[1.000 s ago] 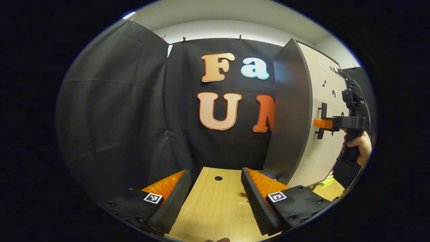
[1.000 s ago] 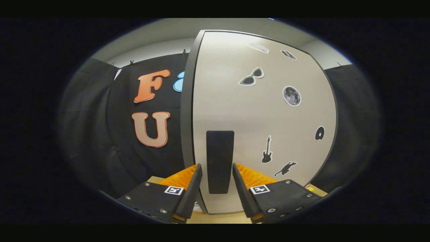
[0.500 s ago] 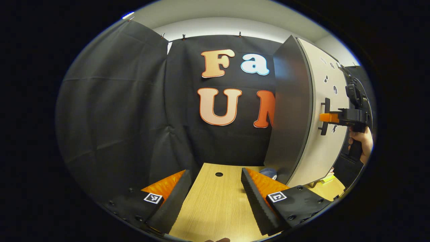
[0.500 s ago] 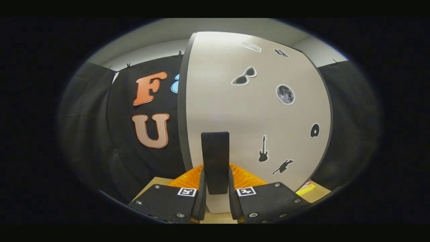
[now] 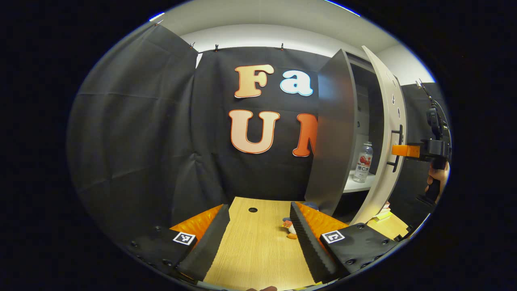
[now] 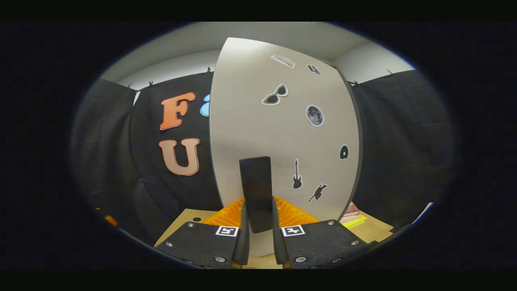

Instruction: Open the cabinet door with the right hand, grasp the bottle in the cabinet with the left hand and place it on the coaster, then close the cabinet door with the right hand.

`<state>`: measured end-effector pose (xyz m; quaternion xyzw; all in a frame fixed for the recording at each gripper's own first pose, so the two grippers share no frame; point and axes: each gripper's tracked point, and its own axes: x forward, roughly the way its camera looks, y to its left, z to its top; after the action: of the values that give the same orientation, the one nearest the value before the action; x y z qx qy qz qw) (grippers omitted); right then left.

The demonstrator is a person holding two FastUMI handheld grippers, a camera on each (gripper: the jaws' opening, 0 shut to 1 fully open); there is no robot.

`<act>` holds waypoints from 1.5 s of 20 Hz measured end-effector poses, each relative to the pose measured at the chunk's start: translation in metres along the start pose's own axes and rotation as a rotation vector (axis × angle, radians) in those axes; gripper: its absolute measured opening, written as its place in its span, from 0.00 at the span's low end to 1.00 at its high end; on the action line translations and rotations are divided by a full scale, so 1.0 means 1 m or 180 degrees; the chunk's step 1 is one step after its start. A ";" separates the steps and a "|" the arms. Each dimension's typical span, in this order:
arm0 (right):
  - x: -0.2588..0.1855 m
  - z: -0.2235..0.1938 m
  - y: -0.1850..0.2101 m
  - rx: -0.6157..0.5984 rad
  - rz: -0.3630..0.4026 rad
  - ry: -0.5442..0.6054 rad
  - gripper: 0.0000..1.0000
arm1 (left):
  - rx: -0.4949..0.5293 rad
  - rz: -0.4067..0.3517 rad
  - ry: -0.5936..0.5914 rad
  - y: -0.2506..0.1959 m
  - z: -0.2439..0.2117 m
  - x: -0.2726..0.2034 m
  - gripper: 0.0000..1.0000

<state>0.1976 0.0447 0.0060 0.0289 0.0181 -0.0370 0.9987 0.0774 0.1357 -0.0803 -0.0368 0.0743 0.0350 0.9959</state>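
The grey cabinet [image 5: 333,133] stands at the right of the left gripper view, its pale door [image 5: 385,133] swung partly open. Inside, a clear bottle [image 5: 363,162] with a red label stands upright on a white shelf [image 5: 357,186]. My right gripper [image 6: 258,226] is shut on the door's black handle [image 6: 256,190]; in the left gripper view the right gripper [image 5: 408,150] shows on the handle [image 5: 396,147], held by a hand [image 5: 438,178]. My left gripper [image 5: 258,238] is open and empty, low over the wooden table [image 5: 258,250], well left of the cabinet.
A small toy figure [image 5: 288,229] lies on the table by my left gripper's right finger. The table has a round hole [image 5: 253,210]. Books or notepads [image 6: 352,212] lie on the table at the right, below the door. Stickers dot the door's front [image 6: 282,121].
The right gripper closed on the handle and pulled the door open, revealing the bottle on the shelf. The left gripper stayed open over the table, its view shifting slightly.
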 end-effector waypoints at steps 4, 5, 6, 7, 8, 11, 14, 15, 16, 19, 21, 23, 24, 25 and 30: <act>-0.033 -0.003 -0.021 -0.0011 -0.0108 -0.0001 0.22 | -0.0053 -0.0146 0.0077 -0.019 -0.011 -0.009 0.98; -0.038 -0.002 -0.027 0.0016 -0.0129 0.0000 0.22 | -0.0052 -0.0177 0.0098 -0.024 -0.013 -0.012 0.98; -0.043 -0.003 -0.033 0.0014 -0.0140 0.0007 0.24 | -0.0039 -0.0195 0.0109 -0.027 -0.015 -0.015 0.98; -0.048 -0.003 -0.038 0.0020 -0.0154 -0.0003 0.24 | -0.0020 -0.0203 0.0118 -0.030 -0.016 -0.017 0.98; -0.052 -0.004 -0.043 0.0012 -0.0163 -0.0002 0.24 | -0.0006 -0.0212 0.0123 -0.033 -0.017 -0.019 0.98; -0.069 -0.006 -0.063 0.0090 -0.0137 -0.0015 0.24 | -0.0008 -0.0210 0.0108 -0.044 -0.014 -0.025 0.98; -0.099 -0.011 -0.099 0.0103 -0.0086 -0.0029 0.22 | 0.0016 -0.0209 0.0073 -0.062 -0.007 -0.032 0.98; -0.107 -0.012 -0.108 0.0100 -0.0069 -0.0029 0.19 | 0.0030 -0.0200 0.0058 -0.070 -0.005 -0.034 0.97; -0.114 -0.012 -0.119 0.0110 -0.0060 -0.0035 0.19 | 0.0042 -0.0198 0.0048 -0.079 -0.004 -0.037 0.97; -0.130 -0.012 -0.160 0.0114 -0.0049 -0.0029 0.19 | 0.0104 -0.0214 0.0053 -0.115 -0.005 -0.048 0.98; -0.137 -0.010 -0.185 0.0071 -0.0090 -0.0048 0.19 | 0.0150 -0.0224 0.0053 -0.139 -0.005 -0.058 0.97; -0.144 -0.008 -0.208 0.0076 -0.0080 -0.0020 0.19 | 0.0170 -0.0246 0.0058 -0.165 -0.009 -0.065 0.97; -0.146 -0.008 -0.223 0.0105 -0.0075 -0.0008 0.12 | 0.0180 -0.0259 0.0080 -0.177 -0.012 -0.069 0.97; -0.147 -0.008 -0.237 0.0091 -0.0065 -0.0005 0.12 | 0.0190 -0.0271 0.0089 -0.189 -0.015 -0.071 0.97; -0.145 -0.014 -0.290 0.0038 -0.0068 0.0018 0.12 | 0.0253 -0.0252 0.0094 -0.230 -0.024 -0.082 0.98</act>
<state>0.0309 -0.2323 -0.0190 0.0348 0.0210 -0.0477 0.9980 0.0104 -0.1004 -0.0756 -0.0006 0.0887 -0.0079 0.9960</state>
